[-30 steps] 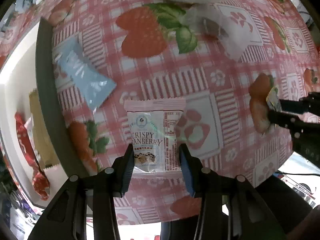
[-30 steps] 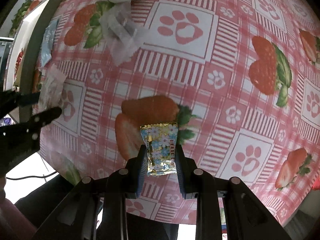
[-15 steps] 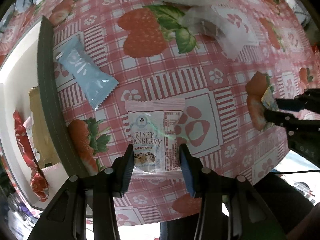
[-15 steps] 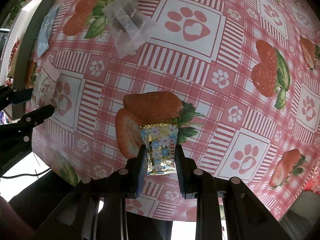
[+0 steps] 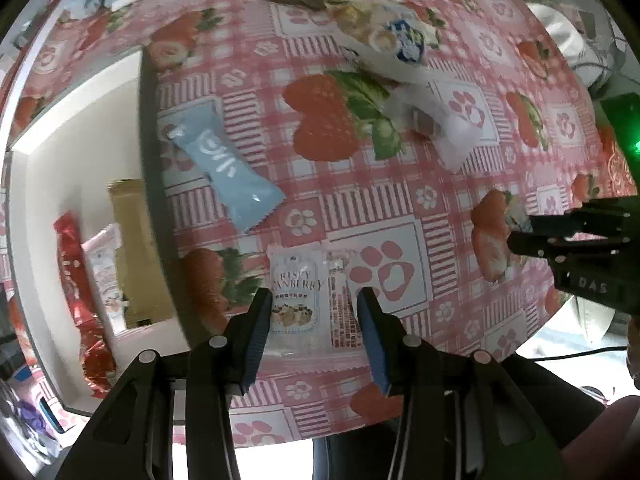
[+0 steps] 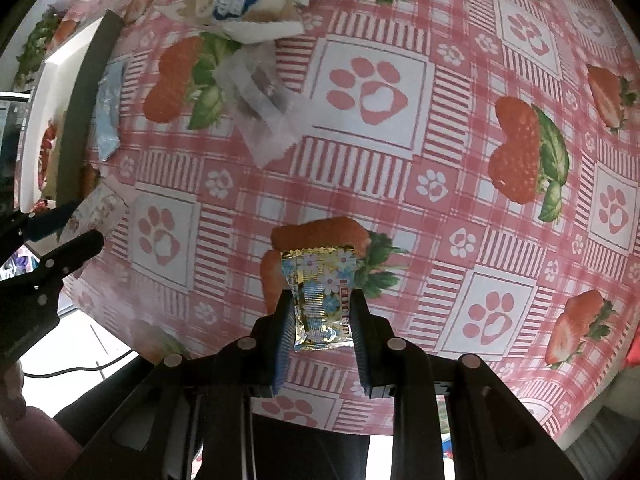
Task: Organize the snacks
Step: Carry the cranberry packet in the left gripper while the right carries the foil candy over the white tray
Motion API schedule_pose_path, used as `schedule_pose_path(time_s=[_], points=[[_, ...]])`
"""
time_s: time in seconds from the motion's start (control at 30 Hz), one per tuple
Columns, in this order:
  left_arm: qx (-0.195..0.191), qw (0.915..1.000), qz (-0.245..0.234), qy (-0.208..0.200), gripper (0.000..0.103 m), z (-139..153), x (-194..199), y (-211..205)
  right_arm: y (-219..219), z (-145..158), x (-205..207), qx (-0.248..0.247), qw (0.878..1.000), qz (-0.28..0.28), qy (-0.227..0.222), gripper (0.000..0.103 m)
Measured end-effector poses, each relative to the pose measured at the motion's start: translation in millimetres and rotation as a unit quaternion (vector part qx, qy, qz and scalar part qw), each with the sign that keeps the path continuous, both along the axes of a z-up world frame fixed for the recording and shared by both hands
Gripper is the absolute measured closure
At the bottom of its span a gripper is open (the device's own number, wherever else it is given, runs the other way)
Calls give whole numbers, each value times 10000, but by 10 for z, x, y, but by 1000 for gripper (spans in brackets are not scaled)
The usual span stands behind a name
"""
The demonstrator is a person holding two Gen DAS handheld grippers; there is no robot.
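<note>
My left gripper [image 5: 314, 304] is shut on a white "Crispy Cranberry" packet [image 5: 306, 292] and holds it above the strawberry tablecloth, just right of the white bin [image 5: 60, 152]. My right gripper [image 6: 320, 304] is shut on a small gold and blue flowered packet [image 6: 320, 292] above the cloth. The right gripper also shows at the right edge of the left wrist view [image 5: 560, 236], the left gripper at the left edge of the right wrist view [image 6: 60, 236].
A light blue packet [image 5: 228, 172] lies beside the bin's dark rim [image 5: 150, 152]. A clear wrapper [image 5: 436, 124] lies mid-table. Several snacks [image 5: 384, 28] lie at the far side. The bin holds a red packet [image 5: 76, 280], a tan box [image 5: 136, 248] and a white packet.
Both grippers have lifted higher with their packets still held; more of the table and the bin's inside now shows. The left gripper has shifted toward the bin.
</note>
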State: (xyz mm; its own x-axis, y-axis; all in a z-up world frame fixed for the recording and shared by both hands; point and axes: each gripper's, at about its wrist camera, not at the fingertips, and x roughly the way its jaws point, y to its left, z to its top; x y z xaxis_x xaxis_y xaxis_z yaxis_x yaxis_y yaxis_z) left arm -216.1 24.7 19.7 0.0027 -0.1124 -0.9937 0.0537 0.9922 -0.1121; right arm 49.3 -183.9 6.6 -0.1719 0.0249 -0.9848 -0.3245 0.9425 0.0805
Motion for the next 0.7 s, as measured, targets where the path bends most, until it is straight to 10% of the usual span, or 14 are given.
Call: schedule_pose_path(time_s=[0.7], points=[[-204, 9962, 745, -403, 56, 249, -109, 771, 1610, 494, 327, 165, 9932, 1088, -378, 74]])
